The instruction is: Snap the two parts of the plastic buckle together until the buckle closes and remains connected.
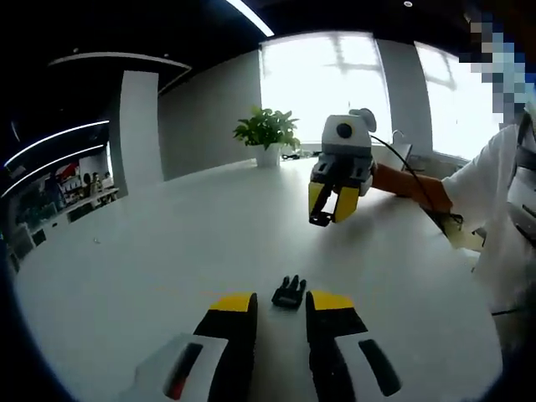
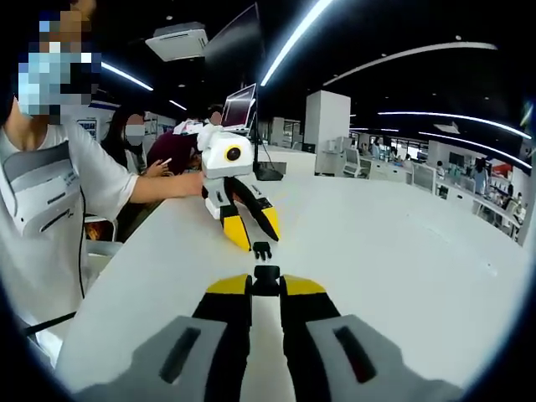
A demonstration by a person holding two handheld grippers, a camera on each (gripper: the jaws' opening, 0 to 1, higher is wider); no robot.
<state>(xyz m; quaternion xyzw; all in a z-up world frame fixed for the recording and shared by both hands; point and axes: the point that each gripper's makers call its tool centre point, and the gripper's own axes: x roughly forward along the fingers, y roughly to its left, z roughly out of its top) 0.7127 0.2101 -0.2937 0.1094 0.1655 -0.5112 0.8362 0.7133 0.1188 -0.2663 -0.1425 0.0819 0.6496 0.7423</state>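
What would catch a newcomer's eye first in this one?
Two yellow-tipped grippers face each other over a white table. The right gripper pinches one black buckle half, while the pronged half lies on the table before the open left gripper. A potted plant stands behind.

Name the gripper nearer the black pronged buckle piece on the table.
Left. The left gripper, fingers open, sits at the black pronged buckle piece; the right gripper hovers farther off, gripping the other buckle part.
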